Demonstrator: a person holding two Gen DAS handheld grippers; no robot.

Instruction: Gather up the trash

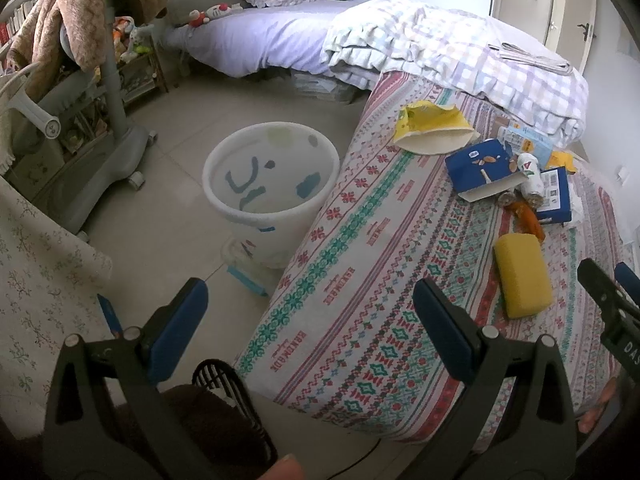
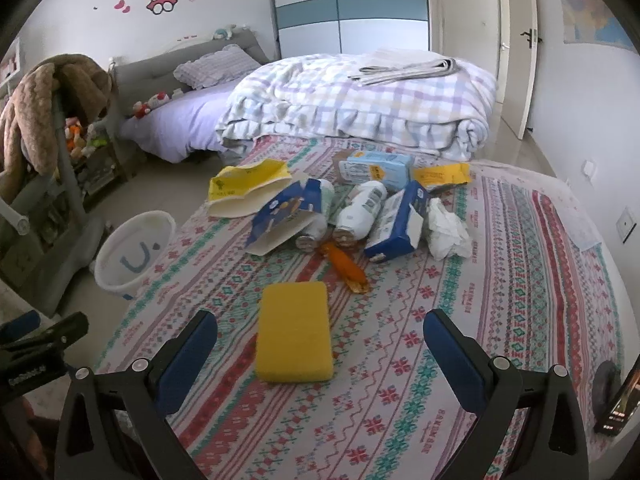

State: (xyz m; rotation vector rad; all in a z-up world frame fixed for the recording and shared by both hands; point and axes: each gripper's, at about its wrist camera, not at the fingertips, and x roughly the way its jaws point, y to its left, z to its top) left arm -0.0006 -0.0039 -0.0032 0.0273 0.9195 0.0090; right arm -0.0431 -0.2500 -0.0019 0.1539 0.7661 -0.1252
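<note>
Left cam: left gripper (image 1: 310, 312) has its jaws wide apart, nothing in them. It hangs over the near edge of the patterned bed cover (image 1: 360, 280). The white bin (image 1: 272, 184) sits on the floor, left of the bed, w/ nothing inside that I can see.

Right cam: right gripper (image 2: 320, 344) jaws are apart too, w/ the yellow sponge (image 2: 295, 336) just in front. It looks soft & light; pinch its long sides. More trash lies far behind: blue cartons (image 2: 394, 220), small bottles (image 2: 360, 210), tissue (image 2: 446, 232).

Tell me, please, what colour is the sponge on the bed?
Yellow; the sponge shows best in the right wrist view.
</note>
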